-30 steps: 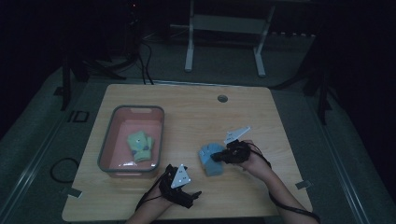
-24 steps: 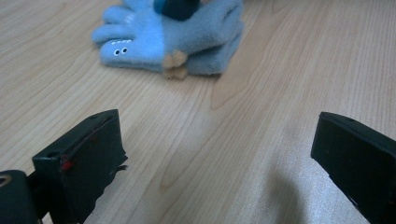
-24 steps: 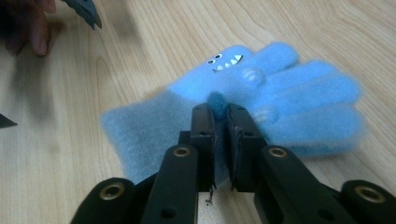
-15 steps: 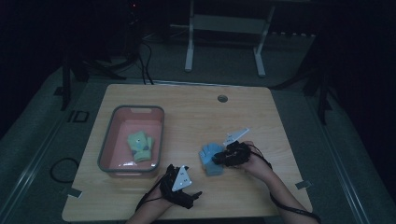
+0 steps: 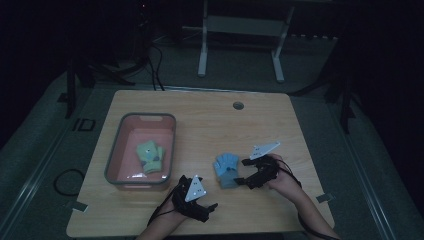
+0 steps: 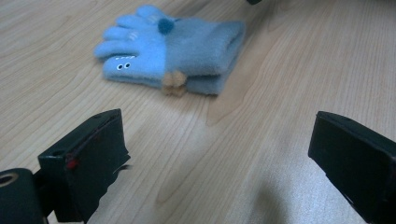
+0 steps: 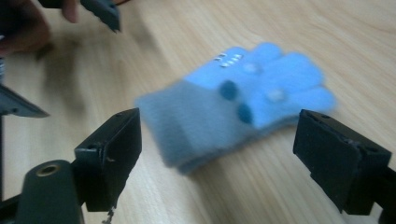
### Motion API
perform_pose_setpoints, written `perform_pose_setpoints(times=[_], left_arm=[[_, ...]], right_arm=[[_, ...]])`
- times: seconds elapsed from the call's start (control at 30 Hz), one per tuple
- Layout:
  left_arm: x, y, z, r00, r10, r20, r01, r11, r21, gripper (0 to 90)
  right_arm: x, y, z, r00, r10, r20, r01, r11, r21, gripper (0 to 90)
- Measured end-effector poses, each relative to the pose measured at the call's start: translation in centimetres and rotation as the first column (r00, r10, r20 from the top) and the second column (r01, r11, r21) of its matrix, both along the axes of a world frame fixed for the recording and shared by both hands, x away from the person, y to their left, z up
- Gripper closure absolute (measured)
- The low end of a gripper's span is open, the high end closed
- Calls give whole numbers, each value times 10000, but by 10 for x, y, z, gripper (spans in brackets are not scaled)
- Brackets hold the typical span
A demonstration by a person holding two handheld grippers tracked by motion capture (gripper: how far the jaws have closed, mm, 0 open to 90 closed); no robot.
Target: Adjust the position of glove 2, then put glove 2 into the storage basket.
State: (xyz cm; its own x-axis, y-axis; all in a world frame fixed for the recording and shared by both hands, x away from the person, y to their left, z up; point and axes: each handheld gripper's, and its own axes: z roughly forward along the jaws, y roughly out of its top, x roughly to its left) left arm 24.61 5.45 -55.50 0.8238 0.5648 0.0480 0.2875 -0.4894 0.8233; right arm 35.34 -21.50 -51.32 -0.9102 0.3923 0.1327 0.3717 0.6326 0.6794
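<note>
The blue gloves (image 5: 227, 170), a soft knitted pair folded one on the other, lie flat on the wooden table (image 5: 210, 125) a little right of centre near the front edge, well apart from the grey-rimmed pink tub (image 5: 114, 165) on the left, where a green pair of gloves (image 5: 151, 157) already rests. The right gripper (image 5: 241, 171) sits just beside the blue pair on its right; its jaws have just been opening and now stand wide and released, with the cuff end of the gloves between them but not pressed. The left gripper (image 5: 210, 209), near the front edge, is likewise spread with bare wood between its jaws. The main risk, as I judge it, is the stack itself: fleecy, limp fabric gives under hard black jaws, so a pinch on the top layer alone could lift one glove and drag the other askew, or unfold the pair. The small pompoms and the tan tuft at the fold could snag on a jaw edge. The table is smooth, so a nudge would slide the pair rather than grip it. The tub's raised wall could catch a drooping cuff on the way in.
</note>
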Motion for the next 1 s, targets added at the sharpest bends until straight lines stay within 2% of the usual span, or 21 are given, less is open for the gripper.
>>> perform_pose_setpoints(times=[0.07, 0.13, 0.23, 0.3, 0.43, 0.53, 0.63, 0.7, 0.77, 0.87, 0.9, 0.97, 1.0], left_arm=[[1, 1, 0, 10000, -36, -21, 35, 9998, -201, 43], [2, 1, -2, 9999, -10, 111, 10, 10000, -14, 43], [3, 1, -3, 10000, -6, -15, 7, 9994, 346, 44], [4, 0, -3, 10000, 4, -89, -1, 9995, 323, 44], [4, -2, -1, 9999, -32, -115, 37, 9990, 455, 44], [4, -3, -1, 9998, -174, -104, 179, 9985, 521, 44], [7, -3, 2, 9994, -283, -188, 289, 9990, 327, 44], [10, -4, 4, 9990, -358, -263, 363, 9992, 186, 44], [13, -5, 5, 9982, -497, -339, 501, 9987, 124, 44], [15, -9, 4, 9971, -682, -339, 688, 9974, 193, 45], [16, -10, 3, 9971, -704, -288, 709, 9973, 178, 49], [17, -13, 3, 9970, -739, -230, 744, 9970, 210, 67], [18, -14, 3, 9968, -779, -168, 782, 9967, 226, 73]], right_arm=[[-1, -4, 1, 9993, -311, 230, 311, 9995, 3, 178], [-2, -8, 2, 9956, -478, 807, 478, 9989, 26, 147], [-6, -12, 3, 9853, -925, 1434, 967, 9951, -228, 141], [-9, -13, 3, 9843, -1060, 1415, 1158, 9913, -627, 140], [-11, -16, 0, 9855, -1281, 1115, 1389, 9858, -945, 133], [-13, -22, -1, 9870, -1464, 660, 1501, 9872, -542, 120], [-15, -27, 1, 9879, -1440, 579, 1452, 9893, -164, 120], [-16, -28, 2, 9865, -1471, 715, 1475, 9891, -1, 123], [-16, -29, 5, 9864, -1518, 634, 1523, 9883, -27, 124], [-13, -29, 9, 9780, -1924, 806, 1939, 9810, -112, 161], [-11, -30, 11, 9752, -2040, 858, 2059, 9785, -145, 207], [-7, -30, 13, 9693, -2265, 963, 2300, 9728, -268, 238], [-5, -29, 13, 9701, -2163, 1096, 2215, 9744, -374, 292]])
